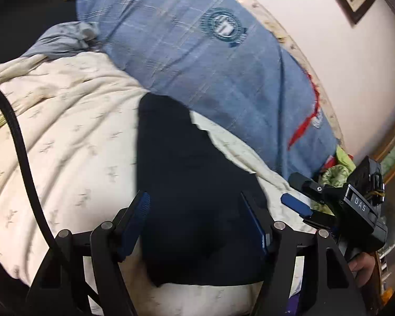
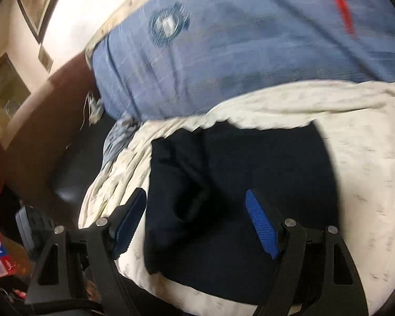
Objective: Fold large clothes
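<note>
A dark navy garment [image 1: 187, 184] lies folded on a cream patterned bedcover [image 1: 65, 137]. My left gripper [image 1: 194, 200] hovers over its near part, jaws wide open with nothing between the blue pads. The right gripper [image 1: 297, 205] shows at the right of the left wrist view, beside the garment's right edge, open. In the right wrist view the garment [image 2: 237, 184] spreads under my right gripper [image 2: 197, 200], whose blue pads [image 2: 260, 223] stand wide apart and empty. A fold bulges at the garment's left side.
A blue checked pillow or duvet [image 1: 197, 52] with a round crest lies behind the garment, against a white wall [image 1: 342, 65] with framed pictures. A black cable [image 1: 21, 144] crosses the left. Coloured clothes [image 1: 339, 168] are piled at the right. A dark chair [image 2: 65, 171] stands at the bed's left.
</note>
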The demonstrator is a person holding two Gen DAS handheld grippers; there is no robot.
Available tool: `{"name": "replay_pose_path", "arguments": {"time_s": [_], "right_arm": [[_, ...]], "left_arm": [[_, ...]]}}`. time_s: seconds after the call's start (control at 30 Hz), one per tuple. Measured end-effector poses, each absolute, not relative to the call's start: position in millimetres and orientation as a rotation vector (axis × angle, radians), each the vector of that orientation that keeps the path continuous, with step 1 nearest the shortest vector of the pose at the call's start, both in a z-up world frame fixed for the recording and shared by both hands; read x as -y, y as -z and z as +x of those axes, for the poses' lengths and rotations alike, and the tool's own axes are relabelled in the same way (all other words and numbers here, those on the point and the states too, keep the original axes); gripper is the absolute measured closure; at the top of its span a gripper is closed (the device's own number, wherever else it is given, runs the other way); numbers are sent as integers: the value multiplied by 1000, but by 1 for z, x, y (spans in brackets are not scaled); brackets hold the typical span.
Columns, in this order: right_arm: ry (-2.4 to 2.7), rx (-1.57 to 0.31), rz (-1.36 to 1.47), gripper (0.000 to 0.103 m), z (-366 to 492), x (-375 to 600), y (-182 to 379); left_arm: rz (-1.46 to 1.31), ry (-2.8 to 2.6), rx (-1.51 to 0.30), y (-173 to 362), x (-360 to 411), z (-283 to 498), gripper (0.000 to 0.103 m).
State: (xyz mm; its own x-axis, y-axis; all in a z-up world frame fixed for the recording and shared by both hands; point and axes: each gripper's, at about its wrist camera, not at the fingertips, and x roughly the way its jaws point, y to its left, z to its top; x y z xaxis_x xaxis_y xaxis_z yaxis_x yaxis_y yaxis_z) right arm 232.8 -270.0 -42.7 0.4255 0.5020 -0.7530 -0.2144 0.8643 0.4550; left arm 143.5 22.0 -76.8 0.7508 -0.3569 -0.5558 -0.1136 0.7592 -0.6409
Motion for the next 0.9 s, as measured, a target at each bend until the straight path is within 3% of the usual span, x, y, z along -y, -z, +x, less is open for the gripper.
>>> {"name": "replay_pose_path", "arguments": {"time_s": [0.17, 0.43, 0.6, 0.63, 0.7, 0.73, 0.77, 0.9], "right_arm": [[-429, -1149, 442, 25, 212, 260, 82], [-395, -1075, 482, 25, 224, 229, 106], [-424, -1090, 495, 24, 241, 213, 118], [-437, -1076, 500, 27, 241, 213, 118], [-432, -1055, 479, 45, 238, 211, 115], [-446, -1060, 474, 72, 238, 211, 114], [-461, -1055, 484, 77, 240, 211, 114], [-478, -995, 425, 83, 232, 206, 97]], "left_arm": [[-741, 142, -705, 78, -43, 159, 14], [-846, 159, -749, 89, -81, 208, 3], [-880, 141, -858, 108, -97, 253, 2], [-887, 149, -881, 111, -98, 262, 2], [-886, 152, -910, 116, -98, 278, 2], [-873, 146, -914, 117, -97, 287, 2], [-862, 143, -915, 117, -96, 295, 2], [-821, 151, -972, 123, -95, 326, 1]]}}
